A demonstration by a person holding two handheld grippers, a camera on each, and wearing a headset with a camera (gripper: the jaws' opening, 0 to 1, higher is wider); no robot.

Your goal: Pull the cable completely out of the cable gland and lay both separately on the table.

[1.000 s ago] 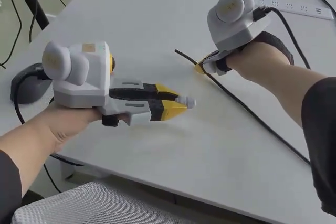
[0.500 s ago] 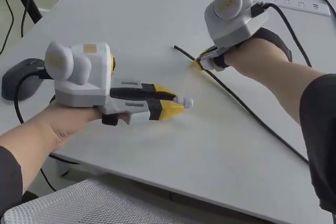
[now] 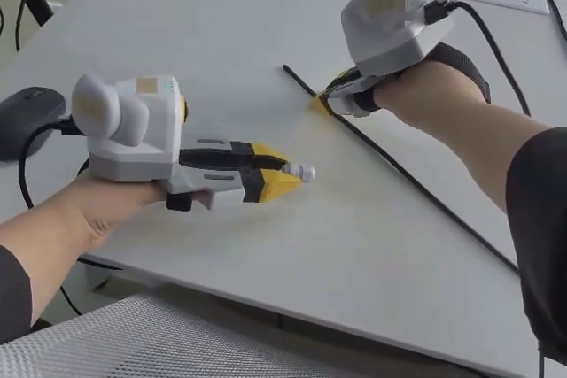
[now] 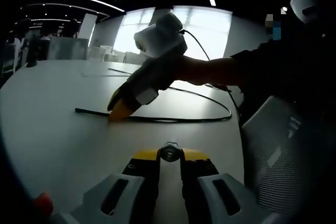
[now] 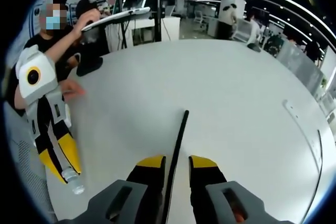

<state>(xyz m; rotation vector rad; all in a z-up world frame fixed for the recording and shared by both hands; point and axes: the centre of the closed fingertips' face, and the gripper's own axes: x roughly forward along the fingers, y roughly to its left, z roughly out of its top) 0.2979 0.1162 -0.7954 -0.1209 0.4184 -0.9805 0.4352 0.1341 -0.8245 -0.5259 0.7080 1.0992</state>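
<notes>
**State of the work at separation.** My left gripper (image 3: 285,174) is held above the near part of the surface (image 3: 221,33). Its fingers are closed to a narrow slot on the cable gland (image 3: 303,171), a small pale fitting that projects from their yellow tips. The left gripper view shows it seated between the two tips. No cable passes through the gland or hangs from it.

The cable (image 3: 416,183), thin and black, lies flat on the surface, well apart from the gland. It runs from a free end at the far left diagonally toward the near right edge. My right gripper (image 3: 326,104) is tipped down onto it just behind that free end. In the right gripper view the cable runs up between the two fingers, which stand close together. A sliver of white surface shows beside the cable, so I cannot tell whether they pinch it or merely straddle it.

**Judged progress.** The pull-out appears complete, since gland and cable are two separate items. The cable is already down on the surface and needs only to be let go, if it is gripped at all. The gland is the outstanding part: it is in the air in my left fingers. It has to be set down on a bare patch, apart from the cable, and released.
</notes>
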